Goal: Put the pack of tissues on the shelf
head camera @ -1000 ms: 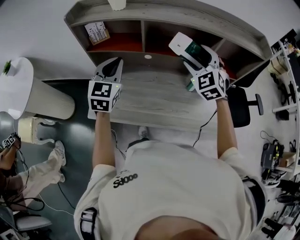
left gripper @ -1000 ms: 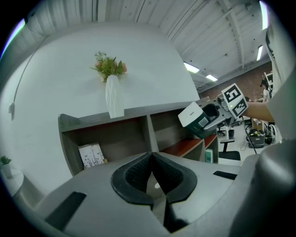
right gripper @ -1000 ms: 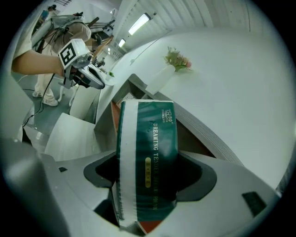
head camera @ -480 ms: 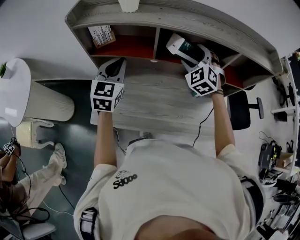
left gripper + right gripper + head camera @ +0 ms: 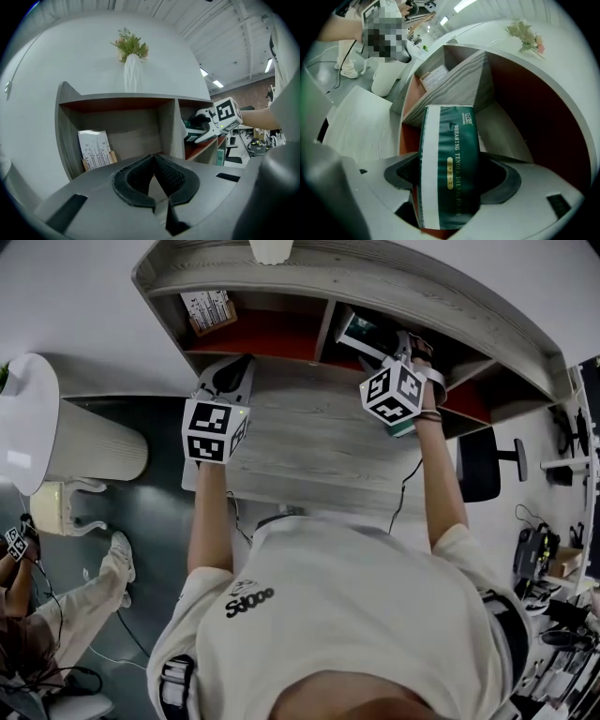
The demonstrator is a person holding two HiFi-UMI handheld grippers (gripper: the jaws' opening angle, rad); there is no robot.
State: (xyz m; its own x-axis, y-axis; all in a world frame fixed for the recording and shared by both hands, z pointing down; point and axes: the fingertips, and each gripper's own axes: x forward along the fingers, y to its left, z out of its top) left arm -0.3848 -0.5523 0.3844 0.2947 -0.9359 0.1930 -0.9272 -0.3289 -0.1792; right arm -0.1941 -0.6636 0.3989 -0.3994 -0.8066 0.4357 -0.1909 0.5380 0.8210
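The tissue pack [image 5: 449, 164] is dark green with a white stripe, and my right gripper [image 5: 452, 180] is shut on it. It reaches into the middle compartment of the grey wooden shelf [image 5: 328, 282], above the red-brown shelf floor [image 5: 407, 136]. In the head view the tissue pack [image 5: 359, 332] pokes under the shelf top, ahead of my right gripper [image 5: 380, 352]. The left gripper view shows that pack [image 5: 194, 132] from the side, inside the opening. My left gripper [image 5: 228, 379] rests over the desk before the left compartment, jaws closed on nothing [image 5: 153, 174].
A white printed box [image 5: 208, 307] stands in the left compartment, beside the wooden divider [image 5: 324, 326]. A white vase with flowers [image 5: 132, 70] sits on the shelf top. The grey desk [image 5: 309, 442] runs below the shelf. An office chair [image 5: 483, 451] stands at the right.
My right gripper has carried the tissue pack forward and left, from in front of the shelf into the middle compartment. The left gripper has stayed where it was.
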